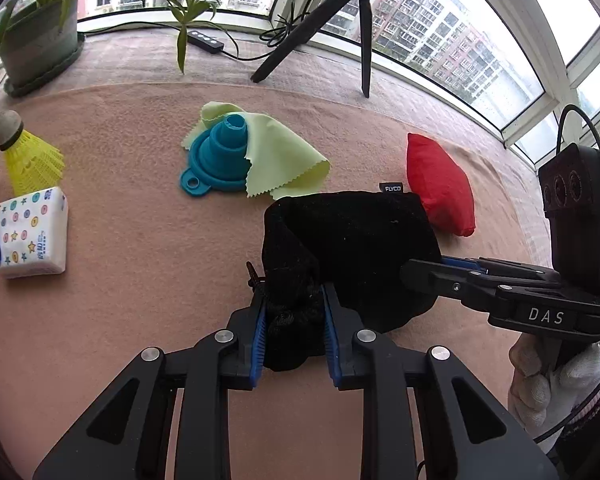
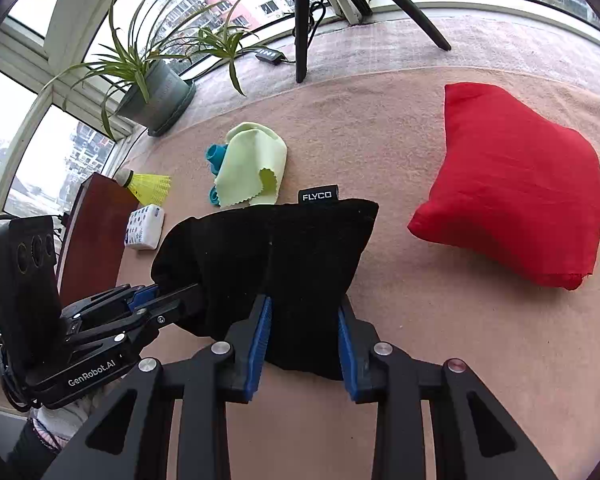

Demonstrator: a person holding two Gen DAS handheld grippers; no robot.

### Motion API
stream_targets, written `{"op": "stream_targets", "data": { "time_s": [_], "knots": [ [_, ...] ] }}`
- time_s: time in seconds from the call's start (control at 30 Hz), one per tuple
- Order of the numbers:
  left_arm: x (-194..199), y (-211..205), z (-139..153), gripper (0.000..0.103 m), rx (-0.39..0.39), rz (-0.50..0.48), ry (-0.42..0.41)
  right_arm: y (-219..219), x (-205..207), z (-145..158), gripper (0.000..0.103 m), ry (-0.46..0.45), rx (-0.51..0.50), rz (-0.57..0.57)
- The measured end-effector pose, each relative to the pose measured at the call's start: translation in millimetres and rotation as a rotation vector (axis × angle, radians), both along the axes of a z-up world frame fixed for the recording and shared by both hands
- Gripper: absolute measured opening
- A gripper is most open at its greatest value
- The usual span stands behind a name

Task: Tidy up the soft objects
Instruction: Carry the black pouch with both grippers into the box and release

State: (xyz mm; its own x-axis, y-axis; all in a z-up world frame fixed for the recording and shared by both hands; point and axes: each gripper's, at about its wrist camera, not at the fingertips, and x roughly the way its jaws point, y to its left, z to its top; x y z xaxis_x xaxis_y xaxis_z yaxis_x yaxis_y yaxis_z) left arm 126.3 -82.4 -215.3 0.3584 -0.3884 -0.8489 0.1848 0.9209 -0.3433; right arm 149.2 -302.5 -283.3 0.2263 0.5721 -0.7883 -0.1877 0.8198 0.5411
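jaws pinch black pouch (image 1: 352, 236) | left gripper (image 1: 294, 320), right gripper (image 2: 304, 332) angled down

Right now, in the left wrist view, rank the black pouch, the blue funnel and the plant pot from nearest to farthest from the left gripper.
1. Black pouch: clamped between the left gripper's jaws at its bunched drawstring end.
2. Blue funnel: farther up the mat, slightly left, half under the green cloth.
3. Plant pot: far back left, by the window.

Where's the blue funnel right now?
In the left wrist view the blue funnel sits mid-table, half under the green cloth, beyond the black pouch.
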Motion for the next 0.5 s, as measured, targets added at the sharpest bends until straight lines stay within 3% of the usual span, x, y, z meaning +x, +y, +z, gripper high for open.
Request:
{"op": "stream_targets", "data": {
  "time_s": [0.5],
  "knots": [
    [-26,32,39,0.023,-0.014,0.032,-0.081,26,-19,47,0.028,-0.078,0.012,0.034]
  ]
}}
